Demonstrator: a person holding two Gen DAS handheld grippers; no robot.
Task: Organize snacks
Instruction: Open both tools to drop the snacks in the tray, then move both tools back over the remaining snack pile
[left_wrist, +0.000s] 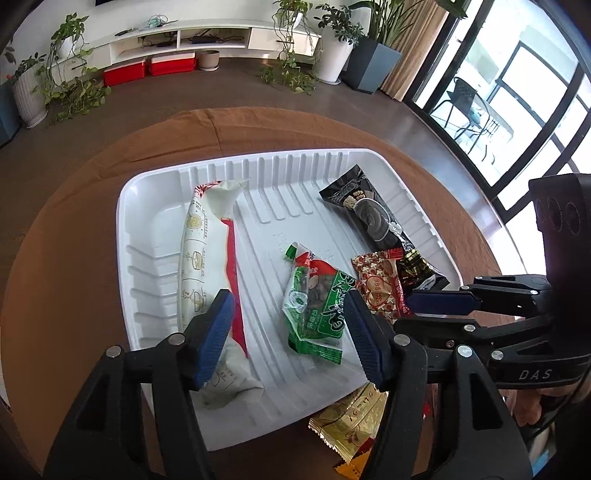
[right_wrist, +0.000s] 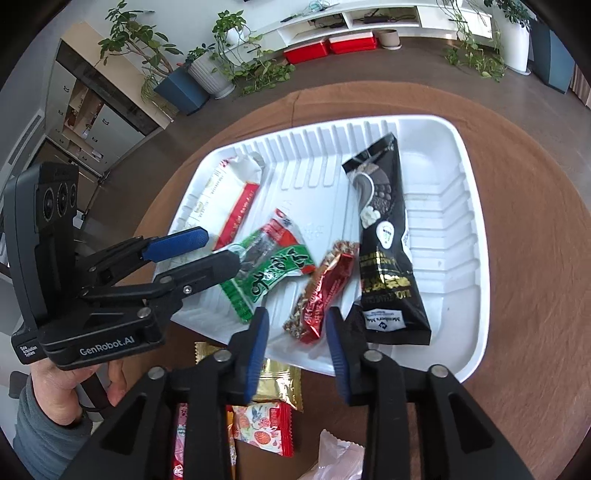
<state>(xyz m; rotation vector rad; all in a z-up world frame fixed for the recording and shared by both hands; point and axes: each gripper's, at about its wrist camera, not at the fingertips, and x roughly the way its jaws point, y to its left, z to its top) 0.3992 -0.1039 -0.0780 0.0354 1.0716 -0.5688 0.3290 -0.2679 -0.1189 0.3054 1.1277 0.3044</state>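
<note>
- White ribbed plastic tray (right_wrist: 454, 236): holding four packets already.
- Gold foil snack packet (right_wrist: 277, 384): lying on the brown tablecloth just outside the tray's near rim, directly beneath the right gripper (right_wrist: 295, 350).
- Right gripper: jaws standing apart, empty.
- Left gripper (left_wrist: 288, 332): jaws standing apart, hovering empty over the green packet (left_wrist: 317, 310).

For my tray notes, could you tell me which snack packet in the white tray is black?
The long black packet at the tray's right side; the others are white, green and red.
</note>
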